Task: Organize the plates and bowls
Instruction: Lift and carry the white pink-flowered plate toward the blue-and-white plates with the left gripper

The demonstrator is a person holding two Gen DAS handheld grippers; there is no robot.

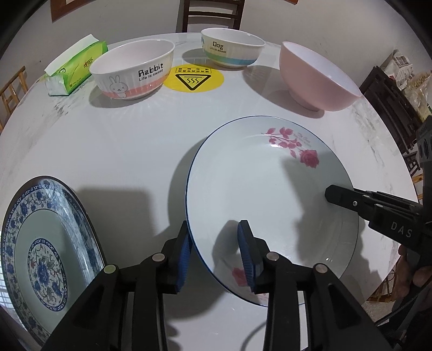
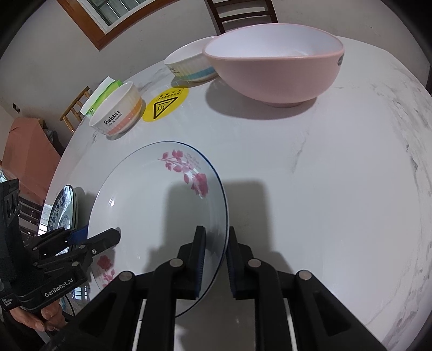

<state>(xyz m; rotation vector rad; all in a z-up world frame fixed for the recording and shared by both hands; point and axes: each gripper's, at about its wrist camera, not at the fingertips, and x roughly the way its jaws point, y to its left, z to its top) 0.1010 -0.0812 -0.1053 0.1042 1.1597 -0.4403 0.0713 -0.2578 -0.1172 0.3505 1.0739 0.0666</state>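
Note:
A white plate with pink roses [image 1: 270, 194] [image 2: 162, 205] is held between both grippers, tilted above the table. My left gripper [image 1: 216, 256] straddles its left rim, one finger under and one inside the plate. My right gripper [image 2: 216, 259] straddles its right rim the same way; it also shows in the left wrist view [image 1: 340, 197]. A blue-patterned plate [image 1: 46, 243] [image 2: 63, 208] lies at the left. Rabbit bowl [image 1: 132, 70] [image 2: 118, 113], Dog bowl [image 1: 232, 47] [image 2: 189, 64] and a pink bowl [image 1: 316, 75] [image 2: 275, 64] stand at the far side.
A green tissue pack [image 1: 73, 64] sits at the far left by the Rabbit bowl. A yellow hot-surface sticker [image 1: 193, 77] marks the marble table [image 2: 324, 189]. Chairs stand beyond the table's far edge [image 1: 212, 13].

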